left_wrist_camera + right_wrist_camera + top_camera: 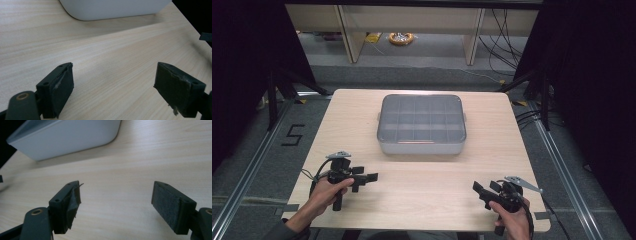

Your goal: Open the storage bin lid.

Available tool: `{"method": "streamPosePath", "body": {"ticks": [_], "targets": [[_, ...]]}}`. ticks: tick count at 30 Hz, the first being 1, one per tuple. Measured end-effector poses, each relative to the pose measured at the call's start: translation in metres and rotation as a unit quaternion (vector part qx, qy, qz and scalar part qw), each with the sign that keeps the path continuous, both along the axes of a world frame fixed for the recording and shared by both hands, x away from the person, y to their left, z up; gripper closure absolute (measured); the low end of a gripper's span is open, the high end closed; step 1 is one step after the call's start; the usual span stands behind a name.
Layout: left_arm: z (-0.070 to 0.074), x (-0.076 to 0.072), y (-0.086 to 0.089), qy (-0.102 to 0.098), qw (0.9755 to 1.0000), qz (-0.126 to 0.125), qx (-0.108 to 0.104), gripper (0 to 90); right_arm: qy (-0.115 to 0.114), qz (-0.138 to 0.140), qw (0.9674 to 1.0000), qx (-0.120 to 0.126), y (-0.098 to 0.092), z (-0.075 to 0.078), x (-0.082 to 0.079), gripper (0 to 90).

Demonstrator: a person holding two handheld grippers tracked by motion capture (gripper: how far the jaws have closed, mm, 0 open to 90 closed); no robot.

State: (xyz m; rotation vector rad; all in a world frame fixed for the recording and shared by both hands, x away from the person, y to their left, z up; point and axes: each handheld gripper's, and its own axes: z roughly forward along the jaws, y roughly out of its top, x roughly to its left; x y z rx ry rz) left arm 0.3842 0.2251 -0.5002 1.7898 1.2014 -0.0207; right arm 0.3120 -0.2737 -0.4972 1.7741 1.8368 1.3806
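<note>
Reading "5" (293, 135) – taped on floor, beside table (362, 120)

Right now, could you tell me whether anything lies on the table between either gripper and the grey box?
Nothing visible does. Bare tabletop lies between the left gripper, the right gripper and the grey box. Both gripper views show bare wood up to its side.

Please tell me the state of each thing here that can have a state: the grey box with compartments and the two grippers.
compartment box: lid closed, flat on the table, touched by neither gripper.
left gripper: jaws open, nothing between them, held over the table's near left part.
right gripper: jaws open, nothing between them, held over the table's near right part.
</note>
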Motion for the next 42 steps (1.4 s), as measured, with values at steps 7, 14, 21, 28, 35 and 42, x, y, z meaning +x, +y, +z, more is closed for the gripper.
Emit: {"method": "streamPosePath", "body": {"ticks": [7, 14, 21, 28, 35, 42], "targets": [[0.009, 0.01, 0.003, 0.0, 0.9999, 0.005, -0.013, 15.9, -0.001, -0.005, 0.9999, 0.013, 0.003, 0.017, 0.028, 27.9], [0.015, 0.028, 0.007, 0.005, 0.9992, 0.035, -0.02, 15.7, -0.005, -0.001, 0.9989, 0.047, 0.006, 0.03, 0.062, 31.0], [0.022, 0.046, 0.008, 0.005, 0.9984, 0.048, -0.03, 20.4, -0.002, -0.016, 0.9968, 0.078, 0.005, 0.04, 0.086, 35.0], [0.031, 0.065, 0.007, -0.004, 0.9976, 0.057, -0.038, 26.2, -0.006, -0.035, 0.9967, 0.073, -0.007, 0.043, 0.117, 40.5], [0.039, 0.083, 0.008, -0.004, 0.9971, 0.064, -0.041, 29.5, -0.001, -0.035, 0.9971, 0.067, -0.003, 0.047, 0.138, 42.2], [0.044, 0.097, 0.011, -0.01, 0.9956, 0.084, -0.04, 31.0, -0.015, -0.025, 0.999, 0.034, 0.011, 0.053, 0.165, 42.4]]}}
